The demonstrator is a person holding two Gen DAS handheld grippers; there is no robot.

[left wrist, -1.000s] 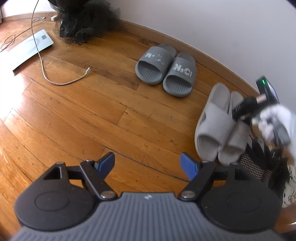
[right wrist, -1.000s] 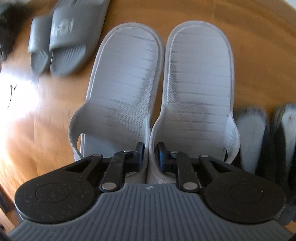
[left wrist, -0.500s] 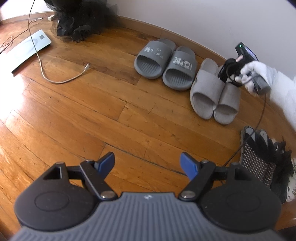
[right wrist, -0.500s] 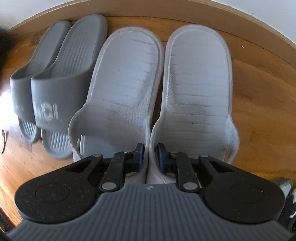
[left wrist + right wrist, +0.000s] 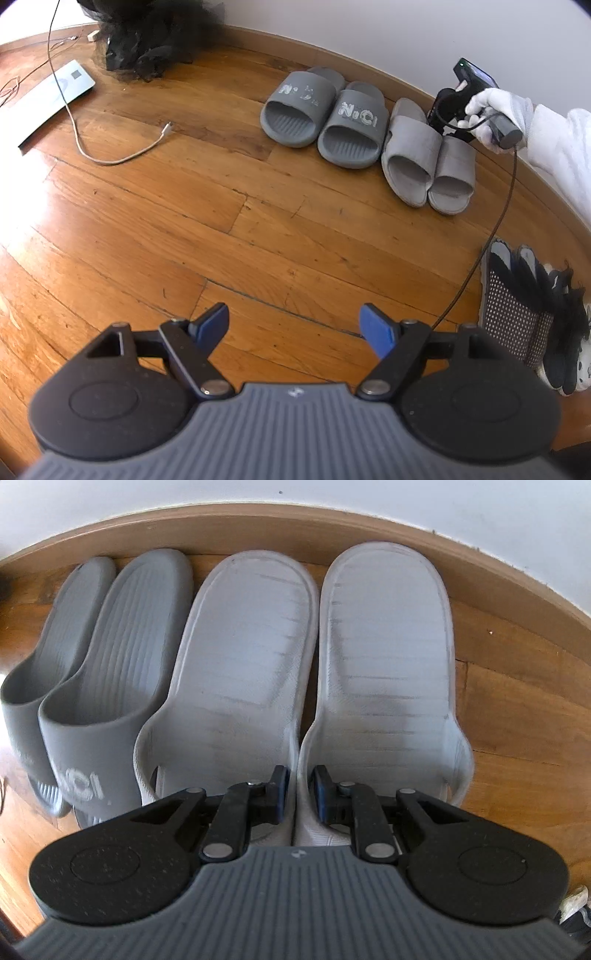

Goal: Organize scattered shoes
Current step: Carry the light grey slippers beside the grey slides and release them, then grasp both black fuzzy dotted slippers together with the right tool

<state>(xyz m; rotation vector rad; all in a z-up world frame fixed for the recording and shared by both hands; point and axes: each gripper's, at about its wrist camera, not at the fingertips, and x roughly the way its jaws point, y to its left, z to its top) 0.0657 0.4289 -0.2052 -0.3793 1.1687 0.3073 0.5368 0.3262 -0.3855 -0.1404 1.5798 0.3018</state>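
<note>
- Your right gripper (image 5: 298,788) is clenched on the light slippers (image 5: 314,657); its two blue pads pinch the two inner strap walls together, so both slippers are held as one pair.
- The light slippers sit side by side on the wood floor (image 5: 184,221), heels toward the skirting board (image 5: 295,528), toes toward you; whether their soles rest fully on the floor I cannot tell.
- Just to their left stands the dark pair (image 5: 325,110), also side by side and heels to the wall; the two pairs are close together in one row.
- Your left gripper (image 5: 295,325) hangs released over bare floor, jaws wide, holding nothing.
- Down at the right of the left view lie the black shoes (image 5: 524,314), well apart from the row; they look soft and fabric-like.
- Handling, as a judgement: the slippers look like light, bendy foam; the straps should squash under the pads and spring back; the ribbed soles look grippy, not slippery; nothing fragile.
- The best hold looks to be the one you have, the touching inner strap edges; gripping one sole edge would likely let the slipper flop.
</note>
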